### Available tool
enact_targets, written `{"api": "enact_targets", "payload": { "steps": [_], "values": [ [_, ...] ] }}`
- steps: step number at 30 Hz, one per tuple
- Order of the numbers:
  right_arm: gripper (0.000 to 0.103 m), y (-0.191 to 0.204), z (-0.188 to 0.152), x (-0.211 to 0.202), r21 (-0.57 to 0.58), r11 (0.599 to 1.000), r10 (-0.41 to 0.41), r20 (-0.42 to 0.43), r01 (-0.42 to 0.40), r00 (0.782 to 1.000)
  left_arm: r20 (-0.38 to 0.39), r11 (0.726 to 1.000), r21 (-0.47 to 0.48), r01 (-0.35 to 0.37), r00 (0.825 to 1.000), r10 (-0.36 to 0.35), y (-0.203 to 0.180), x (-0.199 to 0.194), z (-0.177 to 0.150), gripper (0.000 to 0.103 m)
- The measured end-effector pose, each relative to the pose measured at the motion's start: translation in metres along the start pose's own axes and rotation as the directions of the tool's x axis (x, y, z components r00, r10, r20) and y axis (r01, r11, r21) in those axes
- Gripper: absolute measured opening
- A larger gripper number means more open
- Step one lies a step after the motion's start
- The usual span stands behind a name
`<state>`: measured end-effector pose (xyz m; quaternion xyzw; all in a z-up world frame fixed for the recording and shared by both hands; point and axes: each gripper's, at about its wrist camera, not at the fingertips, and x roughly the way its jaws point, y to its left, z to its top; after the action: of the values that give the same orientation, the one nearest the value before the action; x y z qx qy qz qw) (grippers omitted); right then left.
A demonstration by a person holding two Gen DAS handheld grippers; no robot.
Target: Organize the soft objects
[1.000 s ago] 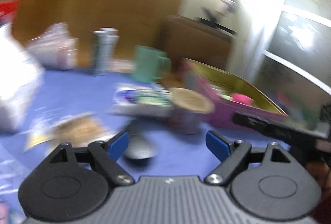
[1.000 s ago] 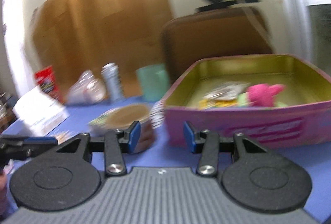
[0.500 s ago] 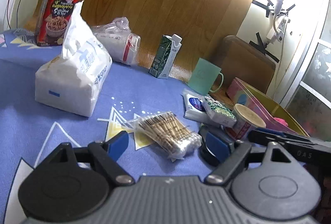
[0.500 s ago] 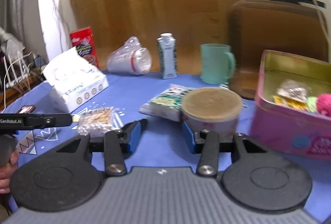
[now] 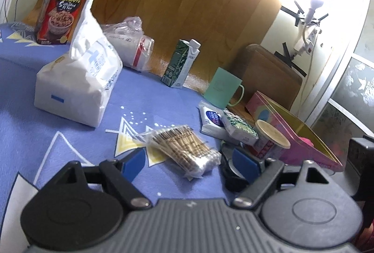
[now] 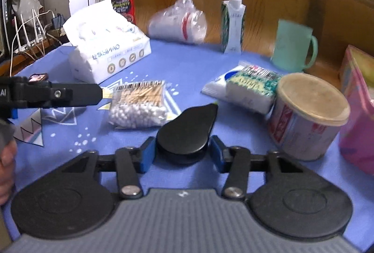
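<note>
The right gripper [image 6: 182, 157] has its jaws opening, a black teardrop-shaped case [image 6: 187, 131] sitting between the pads, which look just clear of its sides. The left gripper [image 5: 187, 164] stands spread and empty over the bag of cotton swabs [image 5: 184, 150], which lies just beyond its fingertips, left of the black case. To do this well, I'd say centre the jaws on the bag's middle and squeeze gently. The pink tin [image 5: 296, 136] waits far right, past the paper tub [image 6: 308, 117].

Glare blown out top right, fisheye edges, slight blur.
</note>
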<state>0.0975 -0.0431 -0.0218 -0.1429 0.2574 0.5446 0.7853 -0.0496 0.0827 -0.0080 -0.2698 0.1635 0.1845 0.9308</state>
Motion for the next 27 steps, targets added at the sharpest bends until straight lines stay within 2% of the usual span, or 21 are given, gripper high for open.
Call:
{"api": "enact_targets", "payload": {
  "steps": [4,8,10,14,15,18,19,21,25,27],
  "values": [
    [0.052,-0.009,-0.008,-0.015,0.065,0.998,0.024,0.019,-0.025,1.0,-0.025,1.0,0.003,0.015,1.0,-0.015,-0.007,0.0,-0.001,0.085],
    [0.052,-0.023,-0.027,-0.036,0.157,0.981,0.105,0.037,-0.11,0.994,-0.106,0.992,-0.009,0.129,0.986,-0.13,-0.032,0.005,-0.006,0.085],
    [0.052,-0.03,-0.037,-0.047,0.207,0.965,0.152,0.057,-0.16,0.987,-0.152,0.988,0.013,0.155,0.977,-0.152,-0.051,0.012,-0.008,0.085],
    [0.052,-0.028,-0.048,-0.062,0.228,0.95,0.192,0.104,-0.211,0.976,-0.272,0.976,-0.03,0.214,0.938,-0.214,-0.076,0.033,-0.012,0.081],
    [0.052,-0.026,-0.05,-0.067,0.215,0.953,0.193,0.119,-0.215,0.974,-0.297,0.975,-0.046,0.22,0.928,-0.223,-0.08,0.039,-0.014,0.078],
    [0.052,-0.02,-0.051,-0.077,0.181,0.957,0.199,0.164,-0.228,0.966,-0.344,0.964,-0.095,0.247,0.901,-0.265,-0.088,0.052,-0.02,0.059],
    [0.052,-0.02,-0.051,-0.079,0.172,0.959,0.195,0.175,-0.225,0.965,-0.341,0.964,-0.096,0.246,0.902,-0.264,-0.091,0.053,-0.019,0.053],
    [0.052,-0.022,-0.053,-0.084,0.159,0.967,0.167,0.194,-0.199,0.967,-0.335,0.969,-0.051,0.243,0.91,-0.245,-0.102,0.055,-0.014,0.047],
    [0.052,-0.041,-0.056,-0.1,0.181,0.966,0.133,0.263,-0.184,0.955,-0.336,0.958,0.024,0.286,0.905,-0.262,-0.135,0.064,0.0,0.048],
    [0.052,-0.049,-0.056,-0.11,0.179,0.973,0.088,0.308,-0.148,0.947,-0.338,0.948,0.059,0.314,0.899,-0.277,-0.157,0.072,0.006,0.048]
  ]
}}
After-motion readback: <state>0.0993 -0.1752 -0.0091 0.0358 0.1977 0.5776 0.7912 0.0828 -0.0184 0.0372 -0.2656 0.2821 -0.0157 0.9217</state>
